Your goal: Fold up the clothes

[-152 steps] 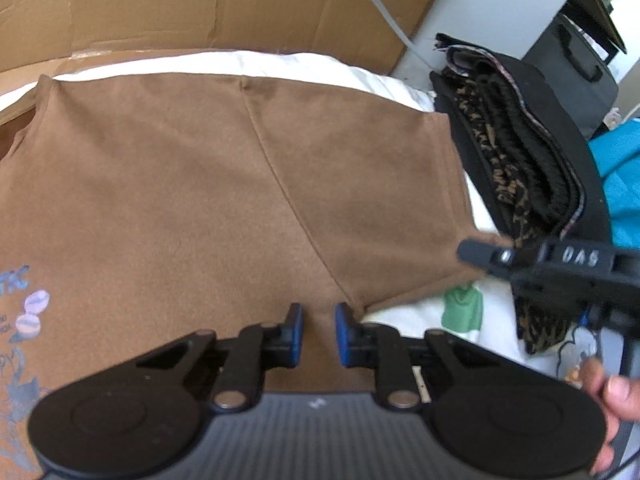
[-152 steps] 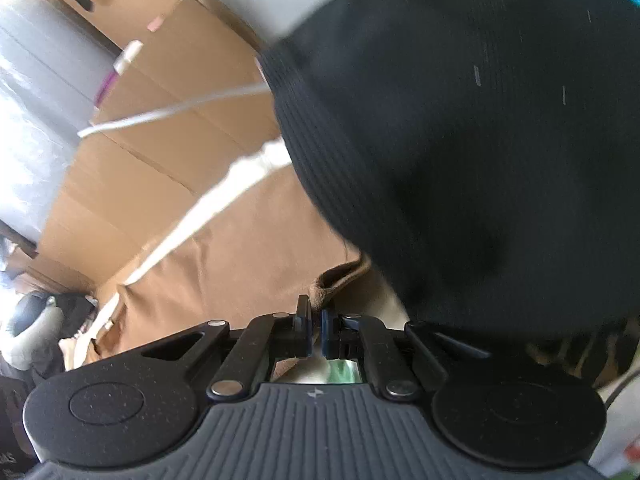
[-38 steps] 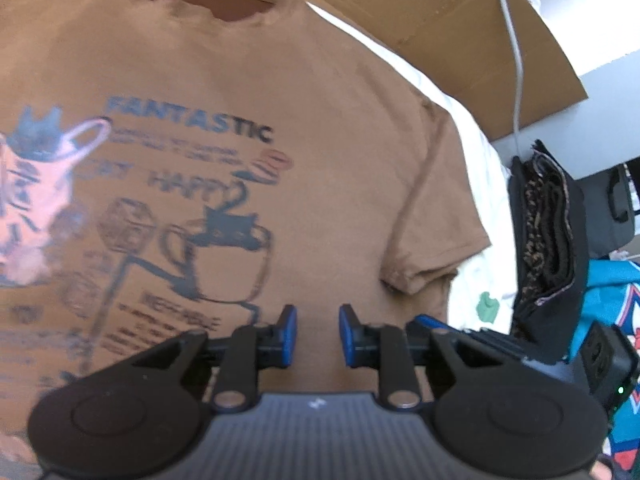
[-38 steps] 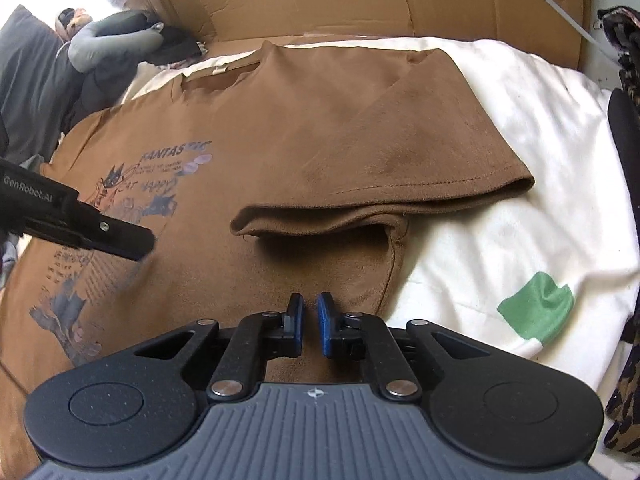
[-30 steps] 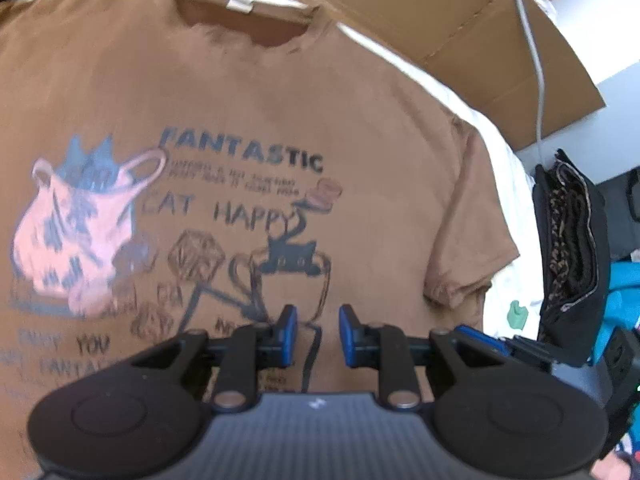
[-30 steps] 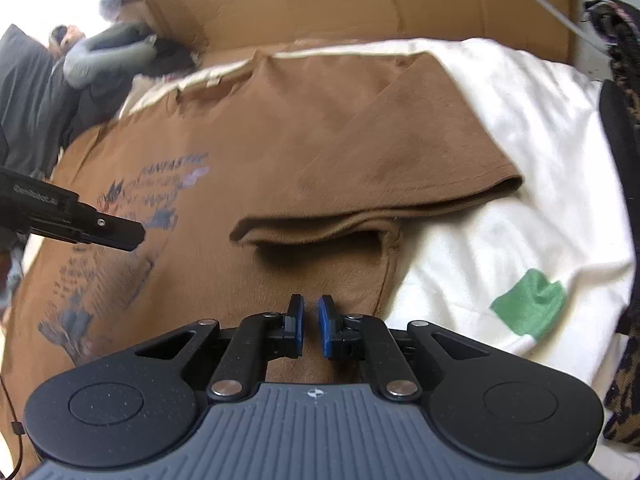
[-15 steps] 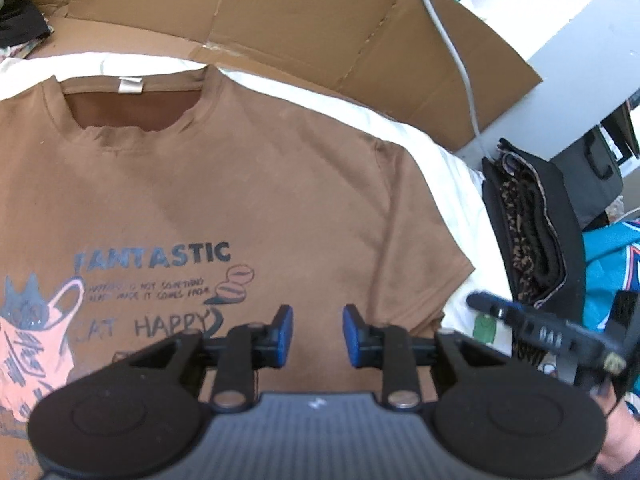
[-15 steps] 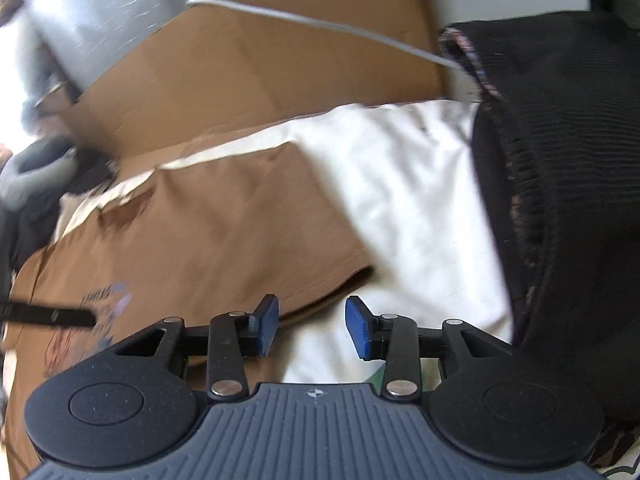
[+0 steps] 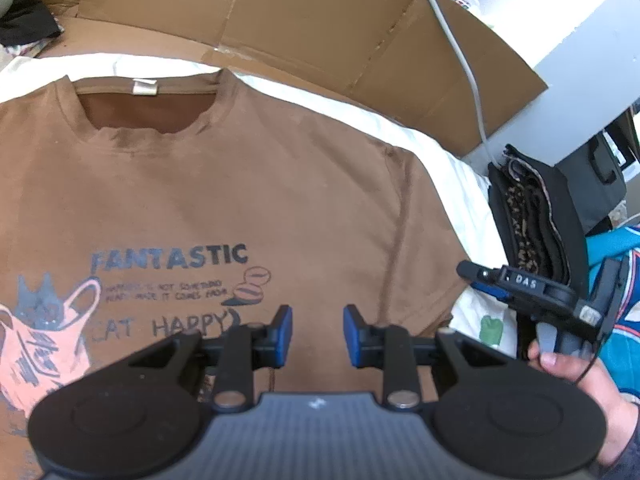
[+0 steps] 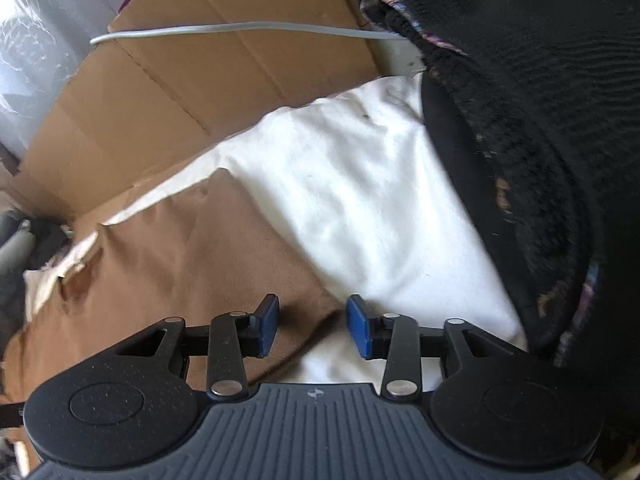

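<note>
Your left claw (image 9: 316,334) hangs over the brown T-shirt (image 9: 248,200), and its blue pads stand apart with nothing between them. The shirt lies flat with the print side up on the white sheet (image 9: 460,168) of the bed. Its collar (image 9: 148,96) points to the far edge of the bed, where a cardboard sheet (image 9: 320,28) leans. You can read the word "FANTASTIC" and see a pink jug with a cat in the print (image 9: 168,258).

Your right claw (image 10: 312,330) is over the right sleeve (image 10: 224,248) of the shirt. Its jaws have just been closing a little after a wider opening, but they are apart now. The hem of the sleeve passes below the gap, and the pads do not press on it. In the left wrist view your right hand (image 9: 576,380) holds this claw just beside the sleeve end, toward the right edge of the bed.

A pile of dark folded clothes (image 10: 540,140) lies along the right edge of the bed, near the sleeve but not touching it. A grey cable (image 10: 240,30) runs across the cardboard to this pile. Beyond the pile a turquoise garment (image 9: 616,280) is partly visible.
</note>
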The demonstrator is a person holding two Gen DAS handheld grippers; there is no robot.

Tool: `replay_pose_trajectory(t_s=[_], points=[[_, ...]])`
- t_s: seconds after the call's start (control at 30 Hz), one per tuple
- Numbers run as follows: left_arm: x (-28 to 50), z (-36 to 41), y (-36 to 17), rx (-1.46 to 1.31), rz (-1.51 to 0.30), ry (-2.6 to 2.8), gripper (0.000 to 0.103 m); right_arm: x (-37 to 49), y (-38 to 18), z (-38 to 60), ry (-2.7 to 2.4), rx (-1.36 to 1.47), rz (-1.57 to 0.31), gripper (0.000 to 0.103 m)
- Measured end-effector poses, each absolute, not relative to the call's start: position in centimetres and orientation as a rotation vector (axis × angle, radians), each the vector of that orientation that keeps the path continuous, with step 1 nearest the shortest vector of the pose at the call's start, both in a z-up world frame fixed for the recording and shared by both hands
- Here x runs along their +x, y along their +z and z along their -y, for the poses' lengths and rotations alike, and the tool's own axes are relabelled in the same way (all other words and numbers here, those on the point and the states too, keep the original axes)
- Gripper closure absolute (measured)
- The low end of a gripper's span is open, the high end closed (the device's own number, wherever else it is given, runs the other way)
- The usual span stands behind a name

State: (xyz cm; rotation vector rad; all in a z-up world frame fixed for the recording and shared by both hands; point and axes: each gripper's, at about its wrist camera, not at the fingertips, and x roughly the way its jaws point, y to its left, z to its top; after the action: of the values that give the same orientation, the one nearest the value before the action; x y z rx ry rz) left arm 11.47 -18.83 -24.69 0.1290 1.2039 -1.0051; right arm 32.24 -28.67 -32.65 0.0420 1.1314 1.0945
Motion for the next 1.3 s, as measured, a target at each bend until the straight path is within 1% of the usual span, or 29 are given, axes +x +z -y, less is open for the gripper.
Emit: replay_pose_trajectory(t_s=[0.03,0.1,0.33,0.53,0.67,0.83,1.0,1.07,1.1,1.2,1.27,1.3], points=[[11.6,18.7,-24.7,0.128,-1.203,-1.002,0.074,32.3,-32.4,28.5,1.109,0.041,-1.131,0.095],[11.9,18.3,-24.7,0.123,-1.202,-0.997,0.074,32.4,-31.8,28.5,1.128,0.053,-1.136,0.099],[13.7,16.0,-23.9,0.068,-1.183,-0.956,0.073,31.5,-28.1,27.8,1.217,0.106,-1.128,0.1],[14.8,14.9,-23.3,0.023,-1.159,-0.933,0.073,29.3,-24.8,25.3,1.318,0.124,-1.121,0.1],[14.8,14.7,-23.3,0.023,-1.146,-0.957,0.073,27.3,-23.8,22.7,1.38,0.092,-1.119,0.1],[15.6,14.2,-23.9,0.005,-1.147,-0.945,0.073,24.7,-23.8,19.5,1.425,0.027,-1.101,0.1],[16.8,13.8,-24.9,-0.004,-1.149,-0.913,0.073,23.0,-24.9,17.5,1.444,-0.028,-1.122,0.096],[17.3,13.9,-25.2,-0.006,-1.148,-0.905,0.073,22.7,-25.0,17.4,1.452,-0.036,-1.131,0.088],[17.5,14.0,-25.4,-0.007,-1.148,-0.902,0.073,22.7,-25.0,17.6,1.458,-0.035,-1.128,0.087],[17.8,14.8,-25.7,-0.007,-1.139,-0.906,0.072,23.1,-24.9,18.3,1.456,-0.025,-1.119,0.069],[17.8,15.7,-25.5,-0.002,-1.128,-0.921,0.072,23.6,-24.8,18.9,1.458,-0.007,-1.121,0.068],[17.8,16.2,-25.5,0.002,-1.122,-0.93,0.069,23.9,-24.7,19.2,1.456,-0.002,-1.117,0.068]])
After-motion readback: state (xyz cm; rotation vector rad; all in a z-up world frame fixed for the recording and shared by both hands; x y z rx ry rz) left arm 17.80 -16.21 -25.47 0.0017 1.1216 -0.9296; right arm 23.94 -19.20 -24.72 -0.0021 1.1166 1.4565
